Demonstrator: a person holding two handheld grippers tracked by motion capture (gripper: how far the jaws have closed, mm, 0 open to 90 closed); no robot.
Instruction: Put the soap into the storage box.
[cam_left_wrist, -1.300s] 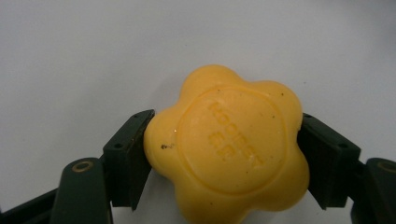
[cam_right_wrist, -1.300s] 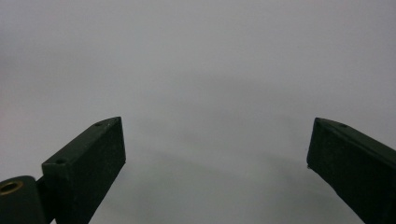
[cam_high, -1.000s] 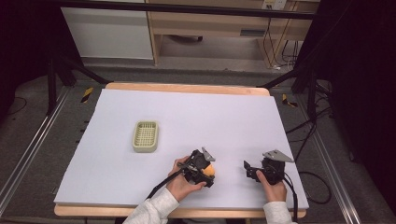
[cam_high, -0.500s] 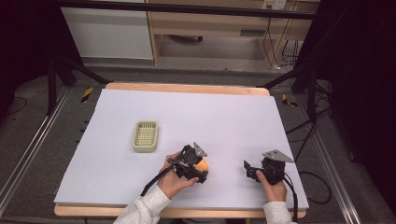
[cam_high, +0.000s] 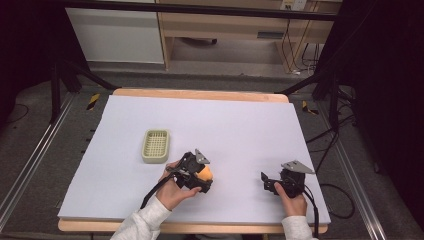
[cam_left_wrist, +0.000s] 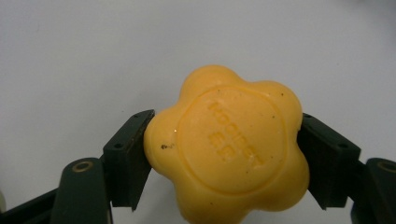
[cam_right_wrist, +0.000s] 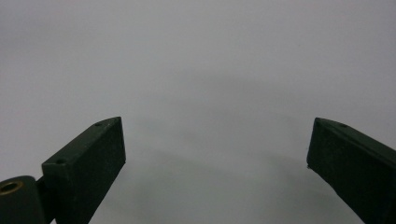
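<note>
An orange flower-shaped soap (cam_left_wrist: 226, 150) with stamped lettering sits between the two black jaws of my left gripper (cam_left_wrist: 224, 154), which is shut on it. From above, the soap (cam_high: 205, 173) shows at the tip of that gripper (cam_high: 202, 178), near the table's front middle, just right of a pale green slotted tray (cam_high: 155, 146). My right gripper (cam_high: 265, 181) rests low at the front right, open, its jaws (cam_right_wrist: 215, 158) wide apart over bare white surface.
The white table sheet (cam_high: 225, 125) has a wooden edge (cam_high: 200, 94) at the back. Black frame legs, cables and a wooden cabinet stand beyond and beside the table. Both sleeves enter from the bottom edge.
My left gripper has carried the soap leftward, toward the green tray. The right gripper has stayed where it was.
</note>
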